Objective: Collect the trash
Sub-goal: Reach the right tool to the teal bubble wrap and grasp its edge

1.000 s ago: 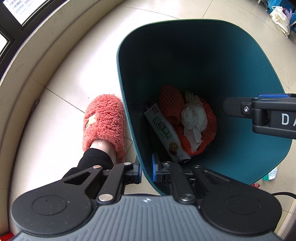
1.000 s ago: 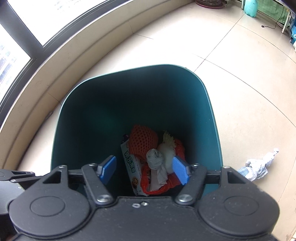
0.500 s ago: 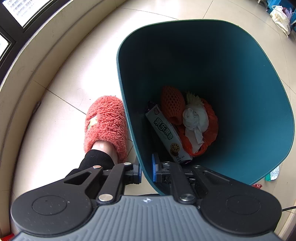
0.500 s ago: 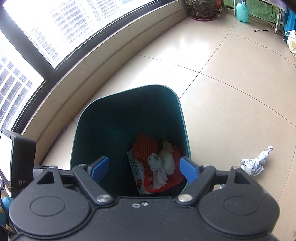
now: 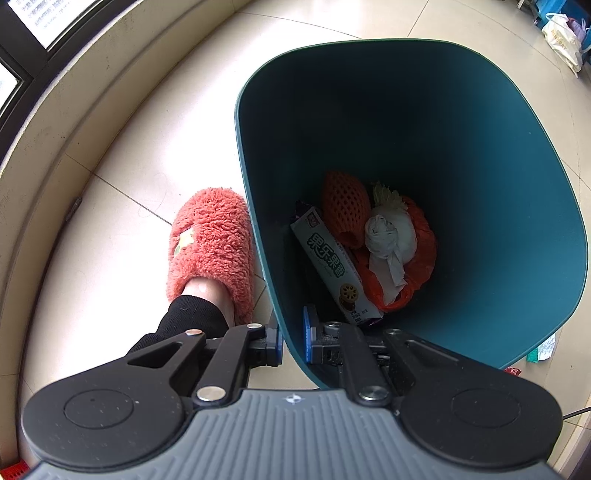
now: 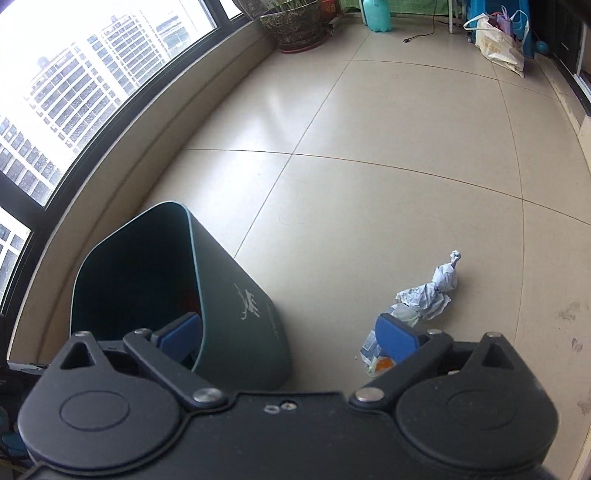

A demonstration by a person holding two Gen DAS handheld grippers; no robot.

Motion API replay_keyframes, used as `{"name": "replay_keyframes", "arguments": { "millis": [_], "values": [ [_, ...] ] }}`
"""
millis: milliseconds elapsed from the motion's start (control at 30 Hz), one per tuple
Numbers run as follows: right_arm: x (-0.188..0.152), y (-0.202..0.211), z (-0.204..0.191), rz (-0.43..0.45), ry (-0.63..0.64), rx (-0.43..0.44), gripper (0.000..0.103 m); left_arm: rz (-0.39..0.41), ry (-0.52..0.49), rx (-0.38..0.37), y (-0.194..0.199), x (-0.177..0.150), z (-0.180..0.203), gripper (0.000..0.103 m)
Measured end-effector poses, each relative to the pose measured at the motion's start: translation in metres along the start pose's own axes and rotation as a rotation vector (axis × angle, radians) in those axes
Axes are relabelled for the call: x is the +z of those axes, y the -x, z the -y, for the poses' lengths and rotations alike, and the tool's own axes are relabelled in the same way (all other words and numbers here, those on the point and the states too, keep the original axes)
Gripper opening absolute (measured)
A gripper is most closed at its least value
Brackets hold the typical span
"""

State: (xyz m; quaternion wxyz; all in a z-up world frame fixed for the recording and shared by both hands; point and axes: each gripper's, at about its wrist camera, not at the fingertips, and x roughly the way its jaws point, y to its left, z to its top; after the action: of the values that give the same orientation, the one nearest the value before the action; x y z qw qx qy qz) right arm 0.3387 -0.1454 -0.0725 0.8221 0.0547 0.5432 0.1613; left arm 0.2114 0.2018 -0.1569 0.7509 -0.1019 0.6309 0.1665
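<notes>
A teal trash bin [image 5: 480, 155] stands on the tiled floor. My left gripper [image 5: 292, 341] is shut on its near rim, one pad outside and one inside. Inside lie a snack box [image 5: 334, 264], an orange foam net [image 5: 345, 206], a white tissue wad [image 5: 384, 240] and an orange bag [image 5: 421, 254]. My right gripper [image 6: 288, 332] is open and empty, raised beside the bin [image 6: 236, 314]. Crumpled white paper [image 6: 432, 291] and a small wrapper [image 6: 373, 350] lie on the floor to the right of the bin.
A foot in a fluffy coral slipper [image 5: 210, 243] stands left of the bin. A curved window ledge [image 6: 147, 147] runs along the left. A plant pot [image 6: 295, 26], a teal bottle [image 6: 376, 14] and a shopping bag [image 6: 498, 40] stand far back.
My right gripper has lifted out from over the bin and swung right, now facing the floor and the crumpled paper. The left gripper keeps its hold on the rim.
</notes>
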Motion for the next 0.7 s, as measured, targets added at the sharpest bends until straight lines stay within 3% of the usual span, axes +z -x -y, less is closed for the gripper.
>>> {"name": "replay_keyframes", "arguments": {
  "millis": [267, 400, 533, 700],
  "values": [
    [-0.038, -0.056, 0.110, -0.127, -0.275, -0.155, 0.101, 0.008, -0.010, 0.019, -0.001, -0.001, 0.001, 0.010],
    [-0.065, -0.085, 0.141, -0.190, -0.360, -0.187, 0.099, 0.006, -0.010, 0.023, -0.001, -0.001, 0.002, 0.010],
    [-0.085, -0.119, 0.152, -0.249, -0.336, -0.224, 0.099, 0.008, -0.017, 0.034, -0.002, -0.001, 0.004, 0.010],
    [-0.107, -0.158, 0.145, -0.365, -0.148, -0.294, 0.099, 0.004, -0.017, 0.033, -0.001, -0.001, 0.005, 0.010]
  ]
}}
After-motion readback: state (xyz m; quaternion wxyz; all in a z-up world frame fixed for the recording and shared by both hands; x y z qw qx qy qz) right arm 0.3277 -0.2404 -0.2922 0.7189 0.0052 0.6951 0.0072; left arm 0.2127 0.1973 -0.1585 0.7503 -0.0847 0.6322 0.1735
